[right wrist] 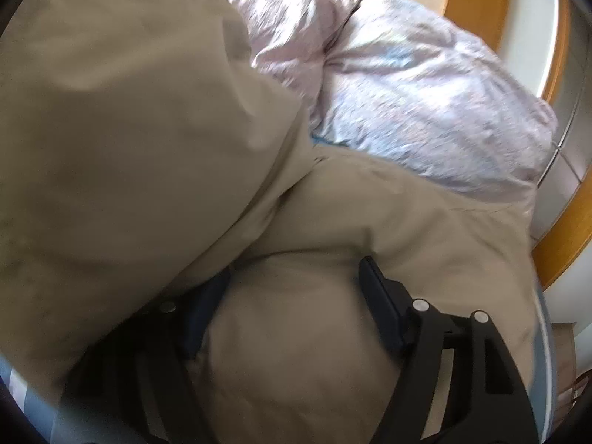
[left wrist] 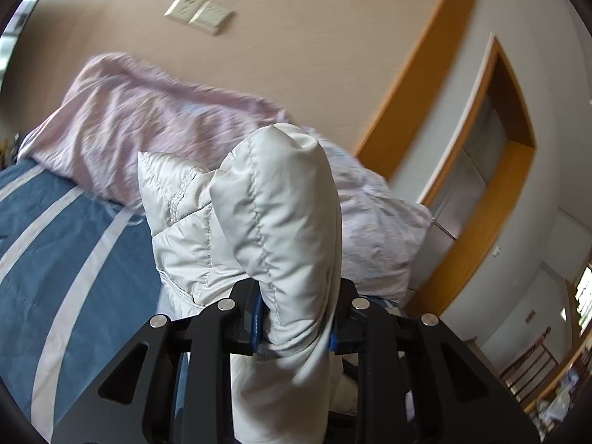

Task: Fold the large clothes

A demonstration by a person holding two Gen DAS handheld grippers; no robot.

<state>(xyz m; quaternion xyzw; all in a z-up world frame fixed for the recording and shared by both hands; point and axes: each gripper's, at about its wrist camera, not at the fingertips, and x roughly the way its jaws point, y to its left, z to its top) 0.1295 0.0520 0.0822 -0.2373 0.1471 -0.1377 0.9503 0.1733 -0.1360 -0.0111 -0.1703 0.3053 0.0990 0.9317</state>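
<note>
Padding of a white quilted jacket [left wrist: 255, 222] bulges up between the fingers of the left gripper [left wrist: 296, 329], which is clamped narrowly on that fold, above a blue striped bedspread [left wrist: 55, 244]. The right gripper [right wrist: 292, 307] stands wide, both pads pressed into the garment's bulky beige outer side [right wrist: 148, 129]. A pink duvet [left wrist: 155, 118] lies heaped at the far side.

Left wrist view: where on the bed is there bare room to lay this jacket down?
The blue striped bedspread lies bare left of the quilted jacket, up to the pink duvet heaped along the wall. Right of the jacket is crowded: the duvet runs to the bed's edge.
</note>
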